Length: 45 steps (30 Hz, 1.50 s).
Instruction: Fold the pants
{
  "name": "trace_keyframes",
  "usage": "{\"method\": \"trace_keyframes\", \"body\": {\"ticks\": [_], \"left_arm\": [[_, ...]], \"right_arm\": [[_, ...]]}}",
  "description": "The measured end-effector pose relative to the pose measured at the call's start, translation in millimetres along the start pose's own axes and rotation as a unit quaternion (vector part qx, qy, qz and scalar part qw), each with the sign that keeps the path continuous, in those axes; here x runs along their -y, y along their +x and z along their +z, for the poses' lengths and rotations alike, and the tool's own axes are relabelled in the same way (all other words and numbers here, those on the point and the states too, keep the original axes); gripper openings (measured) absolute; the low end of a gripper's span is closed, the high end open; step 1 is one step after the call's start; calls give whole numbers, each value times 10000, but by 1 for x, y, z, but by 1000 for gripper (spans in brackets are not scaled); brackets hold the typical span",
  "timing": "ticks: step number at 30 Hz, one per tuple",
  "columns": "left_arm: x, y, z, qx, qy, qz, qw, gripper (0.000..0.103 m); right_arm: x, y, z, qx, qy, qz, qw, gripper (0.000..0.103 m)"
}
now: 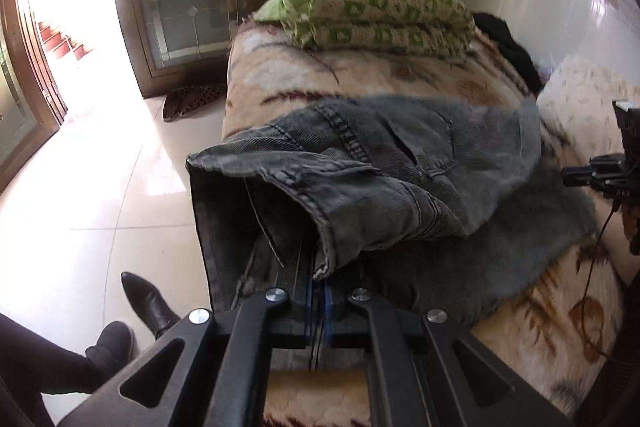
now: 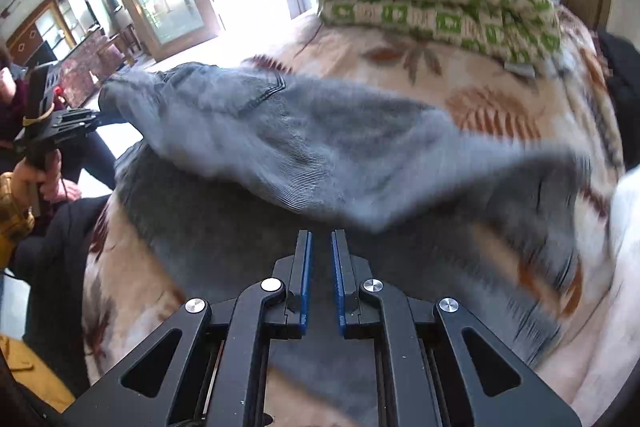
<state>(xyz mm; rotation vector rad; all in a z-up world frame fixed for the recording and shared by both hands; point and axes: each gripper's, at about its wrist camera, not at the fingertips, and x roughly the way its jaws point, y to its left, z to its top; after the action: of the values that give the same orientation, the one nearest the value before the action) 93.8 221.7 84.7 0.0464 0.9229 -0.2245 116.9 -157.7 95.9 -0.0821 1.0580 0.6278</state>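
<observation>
Jeans (image 1: 400, 163) half-folded on floral blanket (image 1: 304, 79); left gripper (image 1: 318, 291) pinching hem edge, right gripper (image 2: 320, 267) slightly spread, empty. Carry hem across level, align edges before release.

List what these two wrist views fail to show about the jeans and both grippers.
- Left wrist view: the left gripper fingertips are buried under the jeans hem.
- Left wrist view: the right gripper is cut off by the frame edge.
- Right wrist view: the jeans right end is motion-blurred over the blanket.
- Right wrist view: the right gripper stands slightly apart; whether it touches the cloth is unclear.
</observation>
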Motion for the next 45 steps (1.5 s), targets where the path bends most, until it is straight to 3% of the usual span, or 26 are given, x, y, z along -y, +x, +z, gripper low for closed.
{"method": "trace_keyframes", "body": {"ticks": [2,4,5,6,8,11,14,16,18,23,28,30,33,36,39,43,45], "left_arm": [[2,7,-12,-137,-15,70,9999,5],[2,8,-19,-124,-151,10,9998,5],[2,8,-19,-102,-207,16,9997,5],[2,8,-19,-87,-270,6,9996,5],[0,8,-18,-75,-354,-12,9993,5],[-1,9,-17,-97,-382,-14,9992,5],[-1,11,-17,-126,-365,31,9993,5],[-2,12,-17,-136,-357,51,9993,5],[-3,11,-16,-119,-318,51,9994,5],[-7,1,-13,3,-124,16,9999,5],[-20,-10,-17,75,-47,-268,9996,5],[-20,-5,-23,-103,76,-299,9995,6],[-13,9,-35,-442,380,-154,9982,6],[-6,13,-43,-503,576,-19,9971,6],[-7,10,-46,-443,530,-24,9976,6],[-11,2,-44,-344,487,-80,9982,7],[-11,8,-46,-519,570,102,9970,13]], "right_arm": [[4,10,-9,-31,236,-68,9997,9],[20,19,-16,82,1088,124,9940,10],[28,21,-17,198,1462,134,9890,15],[35,22,-17,310,1791,105,9833,31],[49,24,-14,743,2496,58,9655,52],[57,31,-3,1103,3091,229,9443,55],[56,49,12,1091,3326,140,9366,63],[58,58,21,1008,3356,32,9366,60],[58,56,29,950,3239,-278,9409,5],[22,-5,24,1651,2471,-558,9532,7],[-9,-51,-1,1968,2408,-556,9488,7],[-12,-47,-16,1843,2530,-636,9476,7],[-7,-8,-45,1159,2824,-811,9488,7],[2,28,-75,655,3075,-900,9450,8],[-4,23,-68,735,2879,-1076,9488,8],[-9,-4,-62,1183,2792,-1092,9466,8],[-8,0,-69,1051,2811,-1099,9475,8]]}}
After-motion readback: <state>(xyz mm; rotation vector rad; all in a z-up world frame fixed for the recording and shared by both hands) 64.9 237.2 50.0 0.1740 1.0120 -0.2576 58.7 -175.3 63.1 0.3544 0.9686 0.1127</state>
